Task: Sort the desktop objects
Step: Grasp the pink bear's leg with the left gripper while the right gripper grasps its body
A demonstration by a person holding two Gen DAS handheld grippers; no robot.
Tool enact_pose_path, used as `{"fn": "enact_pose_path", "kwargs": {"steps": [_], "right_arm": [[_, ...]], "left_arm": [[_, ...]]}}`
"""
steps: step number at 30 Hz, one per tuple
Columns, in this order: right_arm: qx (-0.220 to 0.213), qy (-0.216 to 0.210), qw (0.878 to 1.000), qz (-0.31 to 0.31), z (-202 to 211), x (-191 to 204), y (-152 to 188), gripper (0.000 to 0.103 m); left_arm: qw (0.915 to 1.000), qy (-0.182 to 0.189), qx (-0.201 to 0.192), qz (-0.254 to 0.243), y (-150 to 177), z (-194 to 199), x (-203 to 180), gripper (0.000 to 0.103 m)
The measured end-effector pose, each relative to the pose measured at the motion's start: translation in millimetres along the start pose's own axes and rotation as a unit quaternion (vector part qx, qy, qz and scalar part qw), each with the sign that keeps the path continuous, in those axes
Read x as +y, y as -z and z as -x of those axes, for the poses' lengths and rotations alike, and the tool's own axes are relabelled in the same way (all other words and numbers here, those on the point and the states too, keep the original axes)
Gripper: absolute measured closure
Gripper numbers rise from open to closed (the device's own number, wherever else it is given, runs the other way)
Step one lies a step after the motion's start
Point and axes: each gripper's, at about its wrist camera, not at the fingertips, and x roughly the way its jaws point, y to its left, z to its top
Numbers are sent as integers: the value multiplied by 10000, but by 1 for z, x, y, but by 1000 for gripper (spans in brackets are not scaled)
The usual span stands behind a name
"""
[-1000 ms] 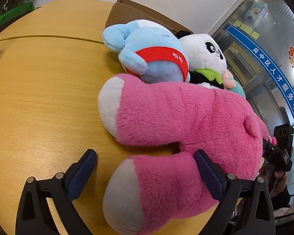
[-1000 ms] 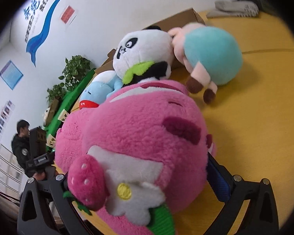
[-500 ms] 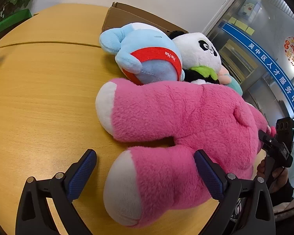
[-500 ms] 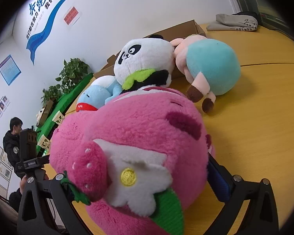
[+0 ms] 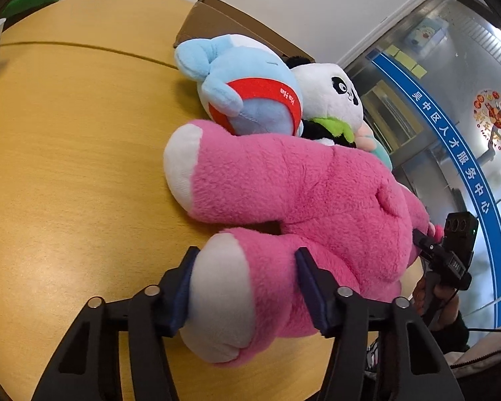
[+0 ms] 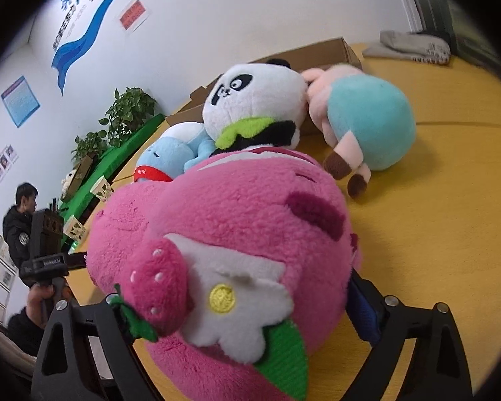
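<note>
We are closing our left gripper (image 5: pixel 243 287) on the near leg of the pink plush bear (image 5: pixel 300 193) lying on the bench (image 5: pixel 66 167); our right gripper (image 6: pixel 237 304), jaws closing wide round its head, shares the bulky load. Behind, the panda (image 6: pixel 254 100) leans against the cardboard box (image 6: pixel 317 53).

A hot-pink plush bear (image 5: pixel 300 193) with white foot soles fills the centre. Upper centre, a pale-blue plush (image 5: pixel 247 83) (red band) beside a black-and-white panda (image 5: pixel 334 100).
</note>
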Motion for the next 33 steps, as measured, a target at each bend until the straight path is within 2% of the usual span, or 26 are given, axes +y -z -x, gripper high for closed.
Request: {"fn": "enact_pose_path", "kwargs": {"steps": [4, 8, 10, 12, 17, 19, 20, 21, 25, 26, 27, 28, 29, 31, 33], "right_arm": [[-123, 131, 9998, 120, 5, 4, 1, 10], [-508, 339, 9975, 356, 20, 13, 3, 18], [-827, 391, 9944, 527, 31, 19, 3, 20], [-948, 432, 9926, 628, 36, 22, 2, 20], [-574, 493, 9965, 360, 20, 7, 3, 21], [-611, 437, 9966, 337, 18, 5, 5, 20], [-621, 411, 9967, 322, 18, 4, 5, 19], [-608, 387, 9970, 298, 18, 3, 5, 12], [-568, 402, 9973, 252, 18, 1, 5, 0], [-561, 412, 9971, 304, 19, 2, 5, 0], [-545, 433, 9967, 418, 21, 4, 4, 0], [-534, 494, 9957, 580, 25, 7, 3, 0], [-530, 578, 9939, 780, 29, 11, 2, 0], [-584, 792, 9873, 1246, 42, 17, 2, 0], [-759, 979, 9799, 1562, 55, 20, 2, 0]], "left_arm": [[10000, -29, 19, -79, 2, 2, -5, 51], [9999, 40, -61, -150, 4, 9, -11, 59], [9996, 103, -140, -209, 5, 14, -16, 60], [9993, 141, -206, -290, 4, 19, -23, 60], [9990, 197, -288, -272, -2, 24, -26, 64], [9992, 201, -252, -241, -4, 21, -23, 64], [9994, 202, -210, -202, -4, 19, -20, 64], [9996, 204, -150, -146, -4, 16, -16, 63], [9998, 122, -94, -90, -2, 11, -9, 52], [9999, 90, -91, -98, -1, 10, -9, 43], [9999, 47, -102, -112, 0, 11, -9, 30], [9998, -1, -123, -129, 0, 12, -9, 25], [9998, -49, -143, -145, 0, 12, -9, 20], [9995, -110, -200, -219, 0, 15, -10, 17], [9993, -102, -222, -292, 1, 17, -11, 6]]}}
